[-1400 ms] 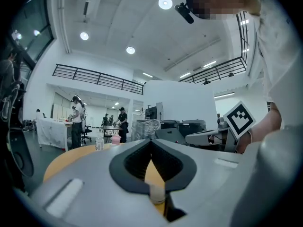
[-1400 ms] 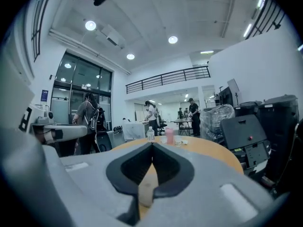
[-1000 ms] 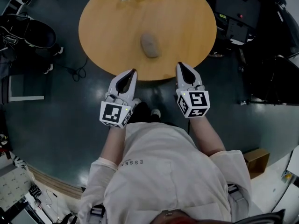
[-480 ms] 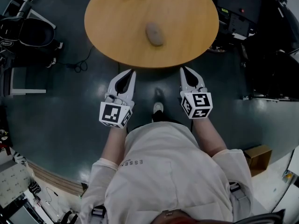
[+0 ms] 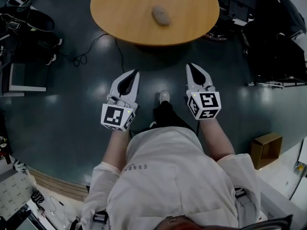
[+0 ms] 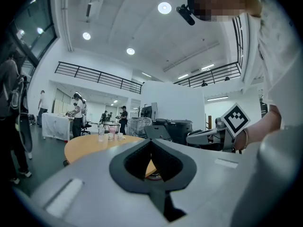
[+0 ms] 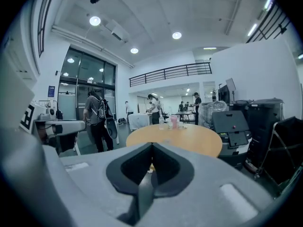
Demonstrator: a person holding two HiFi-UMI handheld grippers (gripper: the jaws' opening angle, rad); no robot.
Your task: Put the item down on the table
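left white hand-held gripper (image 5: 136, 74) is hanging with jaws pressed together, gripping nothing | right white hand-held gripper (image 5: 190, 66) is doing the same, closed up and empty | both are hovering over the dark floor (image 5: 72, 104) | small grey oval lump (image 5: 161, 15) is lying on the round wooden bench (image 5: 120, 8), well apart from both

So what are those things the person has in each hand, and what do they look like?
Two matching handheld tools. The left gripper and right gripper each have a pale grey plastic shell tapering to pointed jaws lined with black padding. Behind each sits a white cube printed with black square markers. No cables show. The person wears a light short-sleeved T-shirt.
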